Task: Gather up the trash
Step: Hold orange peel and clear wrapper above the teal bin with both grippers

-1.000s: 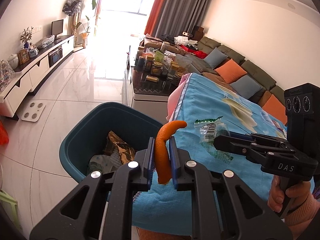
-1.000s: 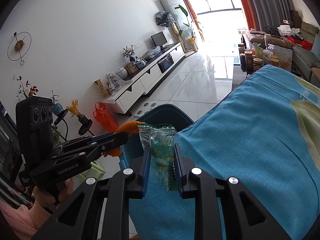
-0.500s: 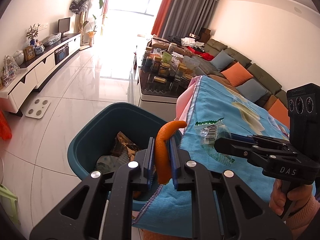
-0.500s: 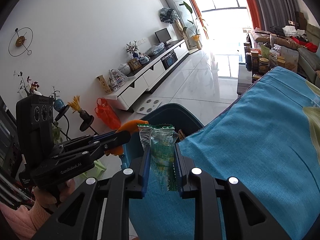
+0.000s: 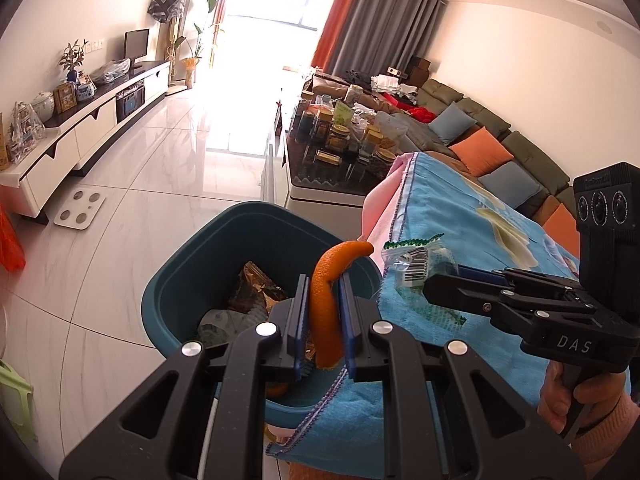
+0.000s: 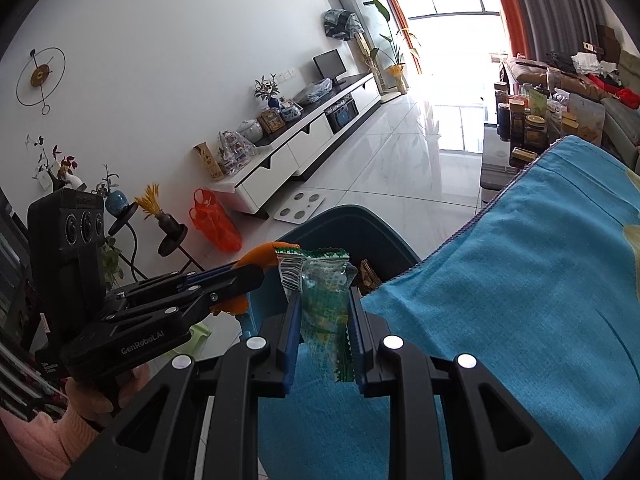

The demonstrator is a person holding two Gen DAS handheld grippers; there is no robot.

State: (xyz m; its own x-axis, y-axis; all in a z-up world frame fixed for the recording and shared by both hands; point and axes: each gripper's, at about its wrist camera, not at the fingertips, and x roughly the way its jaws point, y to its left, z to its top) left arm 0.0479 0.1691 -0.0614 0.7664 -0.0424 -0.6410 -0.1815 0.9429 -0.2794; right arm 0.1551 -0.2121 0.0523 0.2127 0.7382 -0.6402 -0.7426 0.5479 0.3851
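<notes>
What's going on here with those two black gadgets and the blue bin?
A person is clearing trash off a table draped in a blue cloth, holding a hand-held claw in each hand. The left claw is clamped on a curl of orange peel, poised over the teal bin beside the table. The right claw grips a clear green-printed wrapper near the table's edge. The bin already holds some crumpled wrappers; neither piece has been dropped yet.
</notes>
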